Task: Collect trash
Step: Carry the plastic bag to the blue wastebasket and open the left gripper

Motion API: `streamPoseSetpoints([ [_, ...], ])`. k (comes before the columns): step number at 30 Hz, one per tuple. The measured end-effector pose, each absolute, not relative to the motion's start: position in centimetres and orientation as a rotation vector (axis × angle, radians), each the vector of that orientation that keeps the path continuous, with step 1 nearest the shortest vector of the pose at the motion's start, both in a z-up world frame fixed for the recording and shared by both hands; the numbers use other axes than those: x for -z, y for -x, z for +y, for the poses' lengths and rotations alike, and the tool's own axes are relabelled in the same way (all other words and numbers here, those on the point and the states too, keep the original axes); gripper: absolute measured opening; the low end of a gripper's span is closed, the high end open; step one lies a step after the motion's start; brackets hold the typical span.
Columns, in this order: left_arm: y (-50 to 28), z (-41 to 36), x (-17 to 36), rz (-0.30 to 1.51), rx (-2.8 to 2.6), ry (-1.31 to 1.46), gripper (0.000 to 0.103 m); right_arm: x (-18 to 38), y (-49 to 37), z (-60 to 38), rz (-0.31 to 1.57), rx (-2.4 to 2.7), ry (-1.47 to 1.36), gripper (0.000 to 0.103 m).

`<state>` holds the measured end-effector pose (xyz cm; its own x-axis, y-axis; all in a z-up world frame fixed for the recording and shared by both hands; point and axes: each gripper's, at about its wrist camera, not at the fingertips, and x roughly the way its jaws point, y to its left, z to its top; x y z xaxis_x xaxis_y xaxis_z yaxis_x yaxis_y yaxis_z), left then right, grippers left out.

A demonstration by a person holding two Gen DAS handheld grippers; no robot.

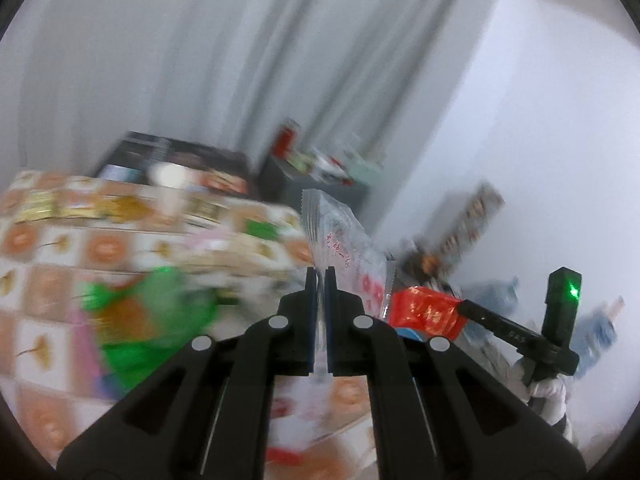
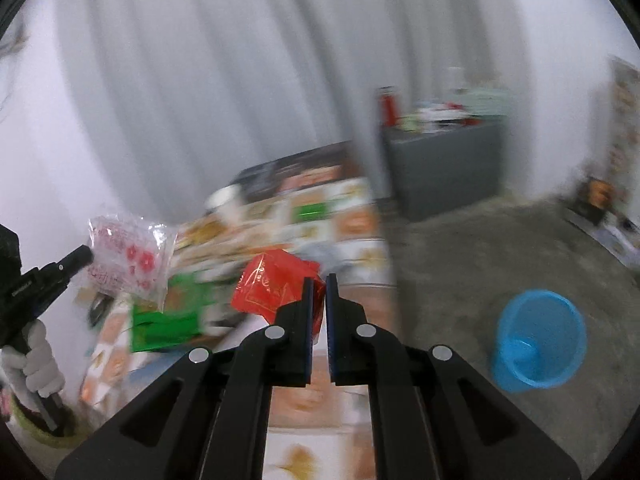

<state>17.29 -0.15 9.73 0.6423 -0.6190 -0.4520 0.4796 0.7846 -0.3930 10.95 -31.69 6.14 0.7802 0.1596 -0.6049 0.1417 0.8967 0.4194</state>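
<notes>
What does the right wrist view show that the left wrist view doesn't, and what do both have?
Only the right wrist view shows the blue bin standing on the floor beside the table. Only the left wrist view shows the right gripper's green light. Both show the patterned tablecloth, the clear wrapper shut in the left gripper, the red wrapper in the right gripper, and green packaging on the table.
</notes>
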Motion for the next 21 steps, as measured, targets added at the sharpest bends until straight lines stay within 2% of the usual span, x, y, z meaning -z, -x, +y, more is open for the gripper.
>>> streamPoseSetpoints([
  [5, -22.1, -13.9, -8.1, 0.789, 0.774, 0.129, 0.002, -1.5, -6.9, -41.2, 0.734, 0.200, -0.559, 0.006],
  [11, -27.2, -31.4, -3.0, 0.965, 0.837, -0.078, 0.002, 6.4, -5.5, -49.2, 0.785, 0.368, -0.706, 0.006],
  [17, -30.5, -45.8, 5.8, 1.094, 0.909, -0.147, 0.003, 15.1, -7.3, -55.8, 0.849, 0.496, -0.856, 0.006],
  [21, -31.2, -51.8, 11.2, 1.166, 0.882, -0.177, 0.004, 20.2, -8.5, -58.7, 0.899, 0.576, -0.902, 0.007],
])
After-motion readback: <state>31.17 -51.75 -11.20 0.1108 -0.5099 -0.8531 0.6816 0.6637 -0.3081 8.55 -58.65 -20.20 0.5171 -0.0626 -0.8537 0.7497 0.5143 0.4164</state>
